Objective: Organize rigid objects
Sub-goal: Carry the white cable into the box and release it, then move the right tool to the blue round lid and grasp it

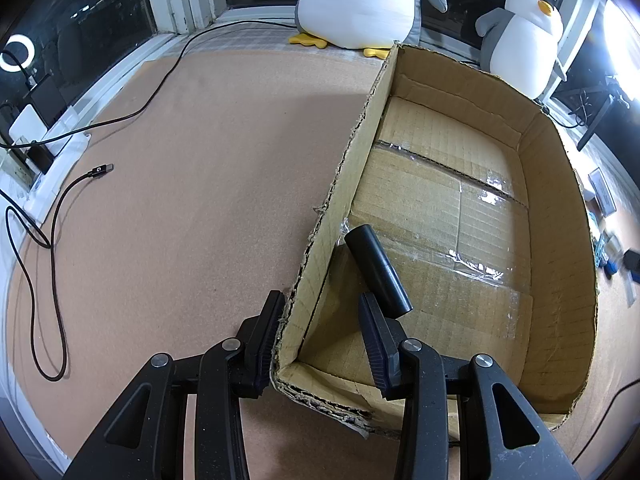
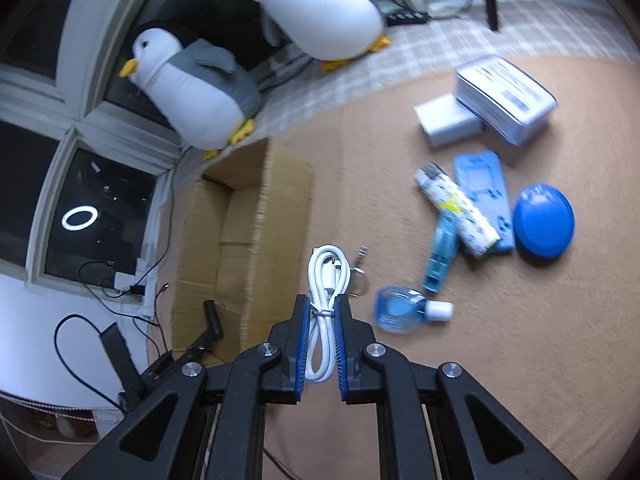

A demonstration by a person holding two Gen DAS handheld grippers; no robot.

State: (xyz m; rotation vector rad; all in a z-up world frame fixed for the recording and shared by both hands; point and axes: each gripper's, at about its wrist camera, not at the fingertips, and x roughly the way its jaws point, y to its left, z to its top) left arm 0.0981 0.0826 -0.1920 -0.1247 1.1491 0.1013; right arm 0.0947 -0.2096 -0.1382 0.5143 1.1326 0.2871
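White coiled USB cable pinched in right gripper jaws, above the tan surface beside the cardboard box. Left gripper jaws straddle and clamp the box's near-left wall corner; black cylinder lies inside box. Blue disc, bottle, lighter off right.

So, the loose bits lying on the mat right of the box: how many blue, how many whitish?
Blue: 4 (flat plastic case, round disc, clear slim tube, small bottle)
White or grey: 3 (white box, grey tin, white patterned tube)
Total: 7
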